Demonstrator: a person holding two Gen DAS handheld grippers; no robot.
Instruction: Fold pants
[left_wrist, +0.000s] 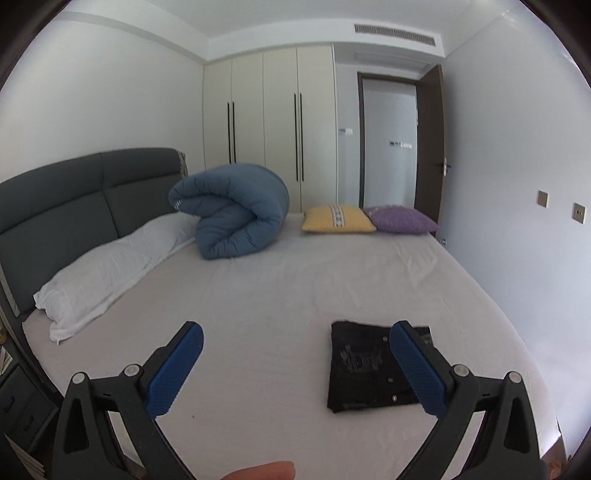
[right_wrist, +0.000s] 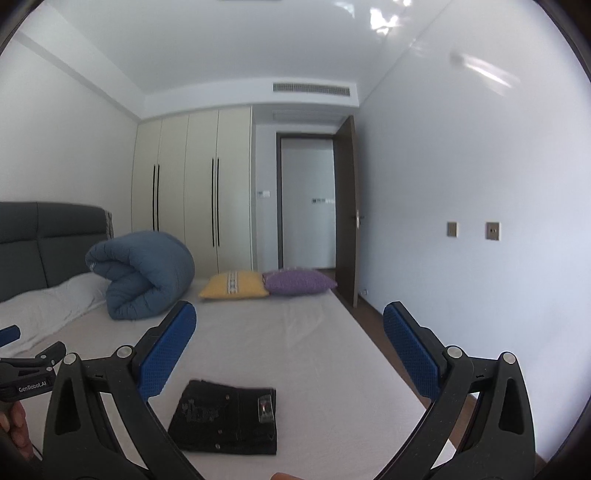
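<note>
Black pants (left_wrist: 364, 365) lie folded into a compact rectangle on the white bed sheet (left_wrist: 266, 295). My left gripper (left_wrist: 295, 332) hovers above the bed with its blue pads wide apart and nothing between them; the right pad overlaps the pants' right edge in the left wrist view. In the right wrist view the folded pants (right_wrist: 225, 421) sit low between the fingers of my right gripper (right_wrist: 290, 314), which is open, empty and raised well above them. The left gripper's black body (right_wrist: 29, 373) shows at the left edge of that view.
A rolled blue duvet (left_wrist: 236, 214) stands by the grey headboard (left_wrist: 74, 192), with a long white pillow (left_wrist: 107, 266) beside it. Yellow (left_wrist: 338, 218) and purple (left_wrist: 400, 219) cushions lie at the bed's far side. A wall runs along the right, wardrobes and an open door behind.
</note>
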